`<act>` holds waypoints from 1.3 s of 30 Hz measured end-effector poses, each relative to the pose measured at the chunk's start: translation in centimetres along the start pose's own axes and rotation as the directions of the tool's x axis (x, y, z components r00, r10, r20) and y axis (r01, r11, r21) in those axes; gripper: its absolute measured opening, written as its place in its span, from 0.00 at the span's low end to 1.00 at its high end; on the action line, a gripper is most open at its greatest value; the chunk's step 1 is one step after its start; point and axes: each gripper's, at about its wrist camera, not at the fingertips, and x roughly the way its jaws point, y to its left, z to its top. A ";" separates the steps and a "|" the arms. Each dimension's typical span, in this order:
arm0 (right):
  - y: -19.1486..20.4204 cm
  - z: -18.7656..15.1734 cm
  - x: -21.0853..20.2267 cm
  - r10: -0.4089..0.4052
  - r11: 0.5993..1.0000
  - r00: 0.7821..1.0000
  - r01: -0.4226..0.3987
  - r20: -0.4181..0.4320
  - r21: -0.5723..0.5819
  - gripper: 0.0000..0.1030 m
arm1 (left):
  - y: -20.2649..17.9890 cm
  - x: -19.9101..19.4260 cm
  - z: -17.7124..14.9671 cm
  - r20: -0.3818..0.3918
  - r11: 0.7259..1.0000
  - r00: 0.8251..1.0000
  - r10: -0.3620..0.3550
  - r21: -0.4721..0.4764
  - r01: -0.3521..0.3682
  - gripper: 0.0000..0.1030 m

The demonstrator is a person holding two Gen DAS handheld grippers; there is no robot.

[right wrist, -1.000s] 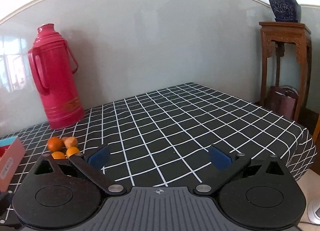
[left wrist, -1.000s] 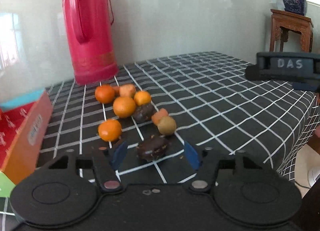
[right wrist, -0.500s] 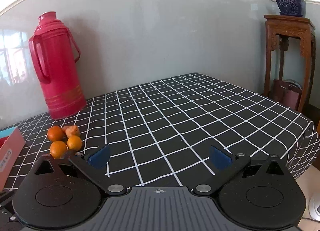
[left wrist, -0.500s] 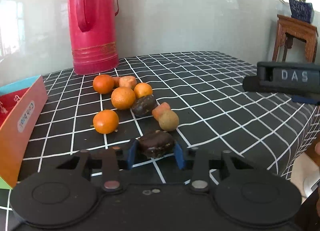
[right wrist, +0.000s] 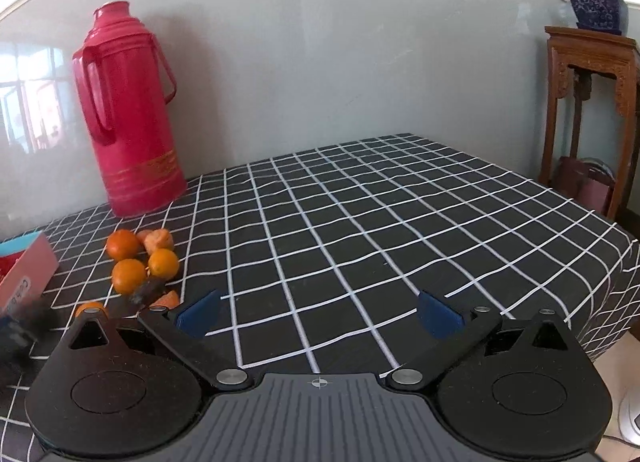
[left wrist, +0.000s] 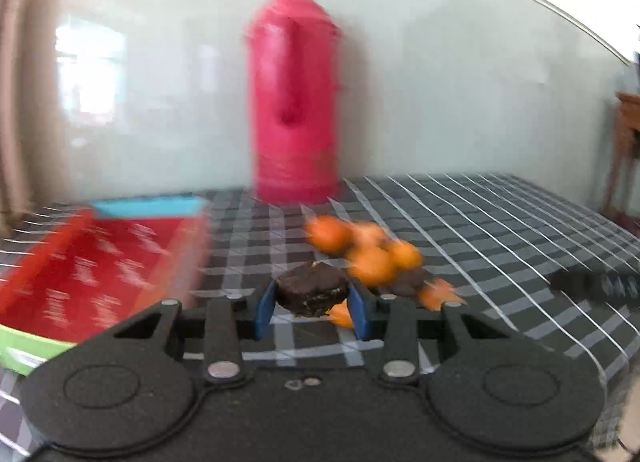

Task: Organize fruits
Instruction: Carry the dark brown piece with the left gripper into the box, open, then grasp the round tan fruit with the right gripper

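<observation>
Early in the task, by the look of it. One dark fruit [left wrist: 311, 293] off the cloth [right wrist: 360, 222] and gripped in the left gripper [left wrist: 311, 312]; box [left wrist: 104, 262] to the left with its red floor bare as far as visible, though blurred. Nothing seen inside it yet.

Still lying on the cloth — a cluster of oranges [right wrist: 129, 275] near the flask [right wrist: 128, 110], with a paler orange lump [right wrist: 159, 240] behind them, another dark fruit [right wrist: 146, 291] partly hidden, an orange piece [right wrist: 170, 298] beside it, and one more orange [right wrist: 91, 308] at the gripper's edge. So most of the sorting left, probably piece by piece into the box.

Left pads [left wrist: 264, 308] closed snug on both sides of the dark fruit, pressing its flanks; fruit held level, clear of the cloth, pale flecks along its lower edge. Soft-looking skin — likely to dent under a hard squeeze. Heavy motion blur in the left view, so finer detail not readable.

Right gripper [right wrist: 319, 314] spread wide, blue pads well apart, holding nothing and touching nothing; hovers above bare cloth, to the right of the fruit cluster.
</observation>
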 end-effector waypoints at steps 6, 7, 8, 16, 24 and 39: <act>1.7 -0.4 0.2 0.034 0.999 0.999 -0.034 -0.003 -0.039 1.00 | 5.9 -0.4 1.1 -0.004 0.969 0.975 0.223 -0.107 -0.222 0.28; 2.0 -0.6 0.2 0.039 0.998 0.999 -0.039 -0.004 -0.046 1.00 | 6.8 -0.2 1.1 -0.020 0.959 0.966 0.258 -0.119 -0.259 0.28; 2.3 -0.7 0.2 0.043 0.998 0.999 -0.043 -0.006 -0.053 1.00 | 7.7 -0.2 1.1 -0.037 0.949 0.958 0.284 -0.130 -0.286 0.28; 5.4 -1.3 0.7 0.104 0.988 0.994 -0.105 -0.009 -0.112 1.00 | 12.6 -0.4 0.7 -0.152 0.887 0.909 0.389 -0.205 -0.414 0.31; 7.7 -2.0 1.6 0.146 0.973 0.989 -0.145 -0.008 -0.180 1.00 | 13.1 -2.2 0.7 -0.133 0.872 0.912 0.388 -0.268 -0.410 0.49; 8.3 -2.1 3.4 0.202 0.968 0.978 -0.208 -0.056 -0.142 0.50 | 15.5 -4.2 1.5 -0.075 0.832 0.895 0.439 -0.341 -0.437 0.69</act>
